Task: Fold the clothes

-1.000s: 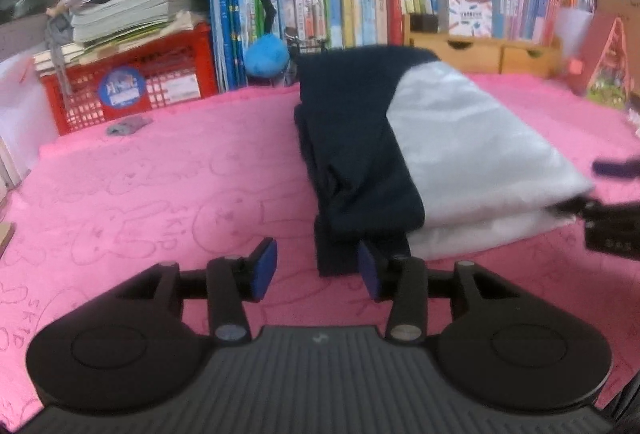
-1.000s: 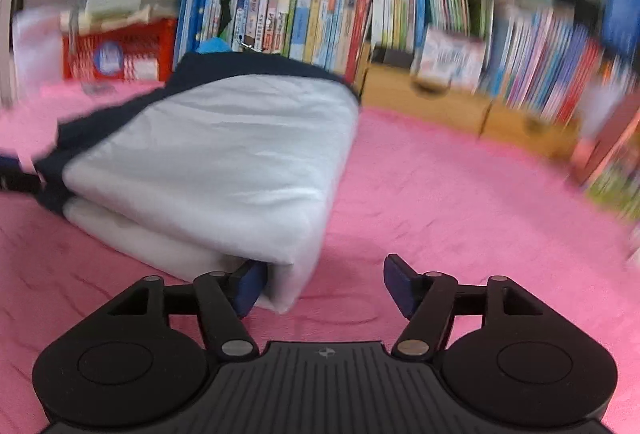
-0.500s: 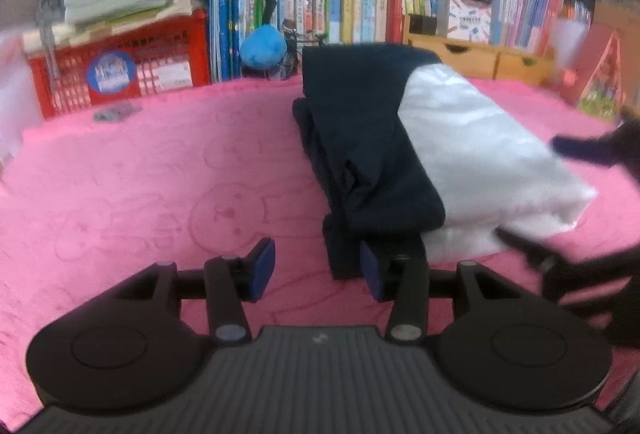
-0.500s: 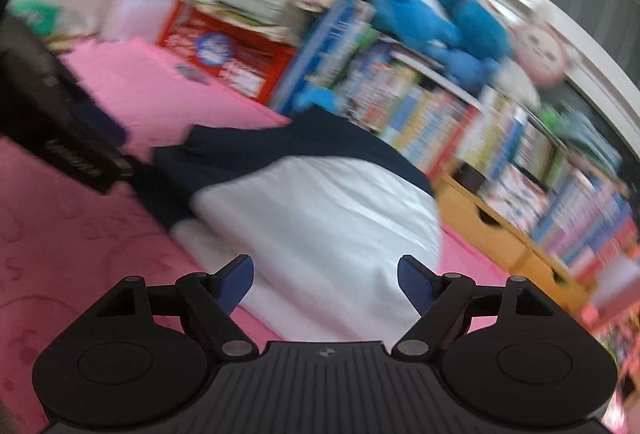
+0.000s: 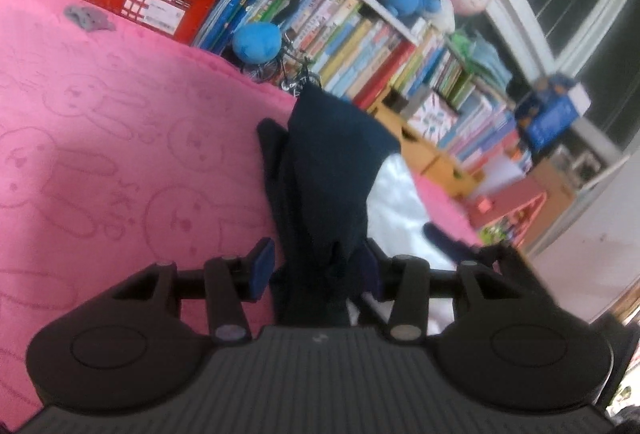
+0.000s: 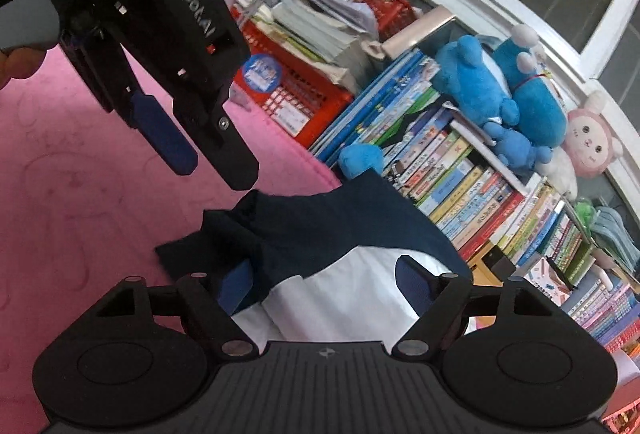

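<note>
I'm tilting both grippers over the folded navy-and-white garment, which is lying where it was on the pink blanket, so the fold looks nearly finished. My right gripper is gaping, its jaws having just widened then eased in, straddling the bundle without pinching; my left gripper is half-spread around the navy edge, with no clear pinch.

Both views are taken from close behind a gripper, low over the pink blanket, and both are tilted. The left wrist view is aimed along the folded garment toward the bookshelf. The same garment, bookshelf and red crate are shared by the right wrist view.
</note>
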`<state>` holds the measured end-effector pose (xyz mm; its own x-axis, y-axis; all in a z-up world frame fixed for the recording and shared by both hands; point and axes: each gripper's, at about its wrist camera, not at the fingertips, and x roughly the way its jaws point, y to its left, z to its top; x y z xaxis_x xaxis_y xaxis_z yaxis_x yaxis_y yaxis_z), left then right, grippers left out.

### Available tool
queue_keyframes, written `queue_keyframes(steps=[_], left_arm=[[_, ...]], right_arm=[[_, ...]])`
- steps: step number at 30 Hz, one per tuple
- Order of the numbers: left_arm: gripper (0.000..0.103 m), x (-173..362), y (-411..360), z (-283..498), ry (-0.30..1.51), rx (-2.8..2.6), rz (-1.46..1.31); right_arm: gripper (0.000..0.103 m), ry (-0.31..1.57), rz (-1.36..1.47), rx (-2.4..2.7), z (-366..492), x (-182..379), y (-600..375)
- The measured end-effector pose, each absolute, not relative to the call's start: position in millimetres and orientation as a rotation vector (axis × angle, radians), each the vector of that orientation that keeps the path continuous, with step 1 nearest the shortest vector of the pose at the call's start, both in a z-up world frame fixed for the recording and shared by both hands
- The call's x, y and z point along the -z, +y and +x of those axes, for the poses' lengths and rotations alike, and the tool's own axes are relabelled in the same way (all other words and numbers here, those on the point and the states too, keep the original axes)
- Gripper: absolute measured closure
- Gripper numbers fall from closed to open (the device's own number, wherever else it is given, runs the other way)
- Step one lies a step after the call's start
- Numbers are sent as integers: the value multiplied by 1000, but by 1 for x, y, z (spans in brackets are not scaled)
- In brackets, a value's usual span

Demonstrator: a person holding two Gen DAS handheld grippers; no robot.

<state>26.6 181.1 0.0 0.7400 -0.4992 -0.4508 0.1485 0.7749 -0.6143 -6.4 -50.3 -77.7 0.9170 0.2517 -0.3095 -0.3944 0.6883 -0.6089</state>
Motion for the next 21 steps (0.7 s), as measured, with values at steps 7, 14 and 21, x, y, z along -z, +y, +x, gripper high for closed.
queue_keyframes(steps=[7, 14, 21], left_arm=[[57, 2, 179, 39, 663, 378, -607], [51, 3, 189, 62, 690, 453, -756], [48, 21, 190, 116, 794, 460, -876]], right_arm=[[31, 202, -785, -356, 18, 94, -27], [77, 228, -778, -337, 45, 94, -15], [86, 163, -830, -335, 38, 103, -14]])
